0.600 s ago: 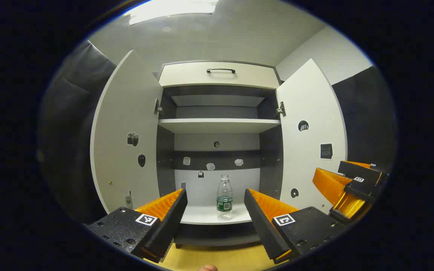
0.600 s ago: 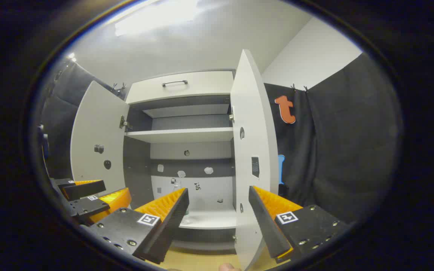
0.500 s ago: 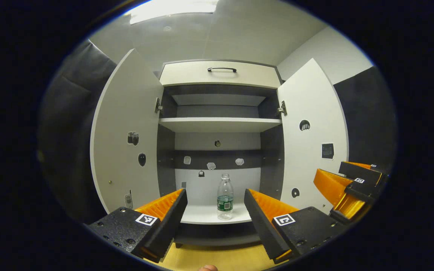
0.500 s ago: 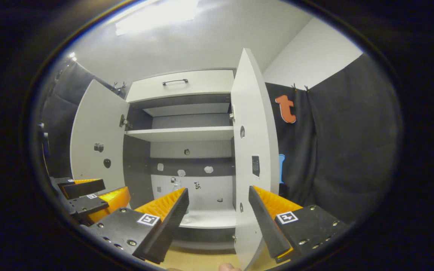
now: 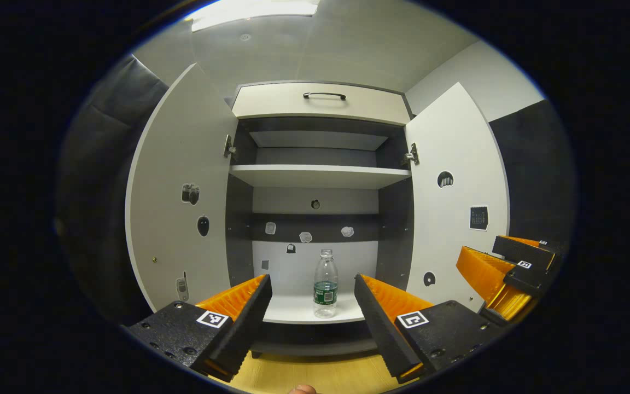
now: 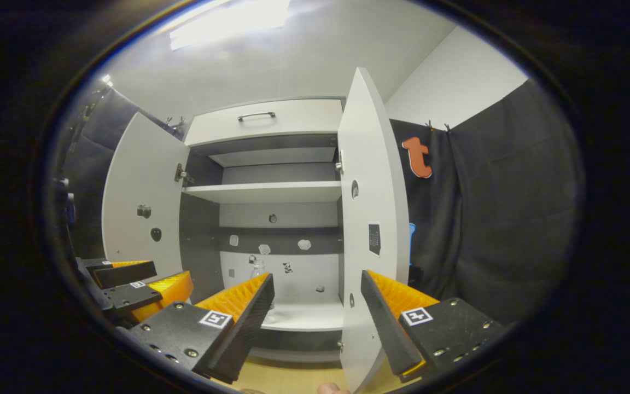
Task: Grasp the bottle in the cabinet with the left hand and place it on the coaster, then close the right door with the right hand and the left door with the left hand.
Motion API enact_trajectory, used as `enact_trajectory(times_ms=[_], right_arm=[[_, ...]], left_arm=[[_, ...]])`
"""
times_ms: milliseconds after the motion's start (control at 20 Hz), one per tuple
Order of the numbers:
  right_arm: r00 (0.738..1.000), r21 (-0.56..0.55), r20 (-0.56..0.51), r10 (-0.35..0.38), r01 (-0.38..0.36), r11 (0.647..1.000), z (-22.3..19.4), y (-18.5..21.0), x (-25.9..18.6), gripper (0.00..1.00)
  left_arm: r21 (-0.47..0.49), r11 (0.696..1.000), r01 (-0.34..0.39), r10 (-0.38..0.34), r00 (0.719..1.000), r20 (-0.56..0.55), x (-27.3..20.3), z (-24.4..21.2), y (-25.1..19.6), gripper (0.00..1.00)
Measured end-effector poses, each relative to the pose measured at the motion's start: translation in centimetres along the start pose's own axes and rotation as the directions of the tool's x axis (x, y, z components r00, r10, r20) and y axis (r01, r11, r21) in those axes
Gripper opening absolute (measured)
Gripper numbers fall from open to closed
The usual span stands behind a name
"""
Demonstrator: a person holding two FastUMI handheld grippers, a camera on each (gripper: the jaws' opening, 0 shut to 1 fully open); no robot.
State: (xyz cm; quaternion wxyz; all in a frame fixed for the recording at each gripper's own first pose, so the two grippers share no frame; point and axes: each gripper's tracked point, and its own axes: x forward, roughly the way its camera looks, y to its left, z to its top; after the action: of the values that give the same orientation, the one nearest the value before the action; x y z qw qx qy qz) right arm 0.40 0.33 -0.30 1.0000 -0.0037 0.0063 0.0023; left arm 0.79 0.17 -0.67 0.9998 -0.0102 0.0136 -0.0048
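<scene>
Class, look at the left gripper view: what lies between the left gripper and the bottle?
Nothing. In that view the open left gripper faces the bottle across bare shelf.

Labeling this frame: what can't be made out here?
- Bottle: clear in the left gripper view; in the right gripper view the right gripper finger hides most of it.
- Stickers on the cabinet's back panel: too small to identify.
- Coaster: can't locate it.

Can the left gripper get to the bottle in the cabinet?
Probably yes. Both doors stand open, the bottle stands upright alone on the bottom shelf, and the left gripper is open, with the bottle showing between its fingers.
</scene>
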Motion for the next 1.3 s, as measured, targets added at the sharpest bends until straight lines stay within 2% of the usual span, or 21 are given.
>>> enact_trajectory(times_ms=[300, 350, 400, 500, 550, 650, 700, 750, 950, 1300], right_arm=[[1.000, 0.001, 0.008, -0.005, 0.005, 1.000, 0.1, -0.3, -0.3, 0.97], [1.000, -0.002, 0.008, -0.007, 0.007, 1.000, 0.1, -0.3, -0.1, 0.97], [1.000, -0.004, 0.009, -0.010, 0.010, 1.000, 0.1, -0.2, -0.2, 0.97], [1.000, -0.007, 0.009, -0.013, 0.014, 1.000, 0.0, -0.1, -0.2, 0.97], [1.000, -0.009, 0.009, -0.014, 0.014, 1.000, 0.1, 0.0, -0.3, 0.97], [1.000, -0.009, 0.014, -0.015, 0.015, 1.000, 0.3, 0.0, -0.5, 0.97], [1.000, -0.007, 0.018, -0.017, 0.017, 1.000, 0.4, -0.2, -0.5, 0.97], [1.000, -0.007, 0.020, -0.019, 0.019, 1.000, 0.6, -0.5, -0.7, 0.97], [0.998, -0.011, 0.025, -0.053, 0.053, 0.999, 1.0, -2.3, -1.5, 0.97], [0.984, -0.055, 0.037, -0.172, 0.174, 0.983, 1.4, -6.2, -3.0, 0.97]], left_arm=[[-0.003, 1.000, 0.014, -0.014, 1.000, -0.011, 0.7, -0.5, -0.7, 0.96], [-0.005, 1.000, 0.016, -0.016, 1.000, -0.013, 0.8, -0.6, -0.8, 0.93], [-0.005, 1.000, 0.017, -0.018, 1.000, -0.017, 0.9, -0.7, -0.9, 0.96], [-0.005, 1.000, 0.021, -0.021, 1.000, -0.021, 1.1, -0.9, -1.0, 0.96], [-0.006, 1.000, 0.024, -0.024, 0.999, -0.023, 1.2, -1.0, -1.1, 0.93], [-0.011, 1.000, 0.028, -0.028, 0.999, -0.026, 1.8, -1.3, -1.2, 0.96], [-0.017, 0.999, 0.032, -0.032, 0.999, -0.023, 2.5, -1.4, -1.2, 0.93], [-0.022, 0.999, 0.035, -0.035, 0.999, -0.026, 3.4, -1.6, -1.1, 0.96], [-0.027, 0.998, 0.059, -0.060, 0.998, -0.022, 8.7, -2.5, -1.2, 0.96], [-0.076, 0.993, 0.093, -0.099, 0.992, -0.082, 18.6, -6.0, -2.7, 0.96]])
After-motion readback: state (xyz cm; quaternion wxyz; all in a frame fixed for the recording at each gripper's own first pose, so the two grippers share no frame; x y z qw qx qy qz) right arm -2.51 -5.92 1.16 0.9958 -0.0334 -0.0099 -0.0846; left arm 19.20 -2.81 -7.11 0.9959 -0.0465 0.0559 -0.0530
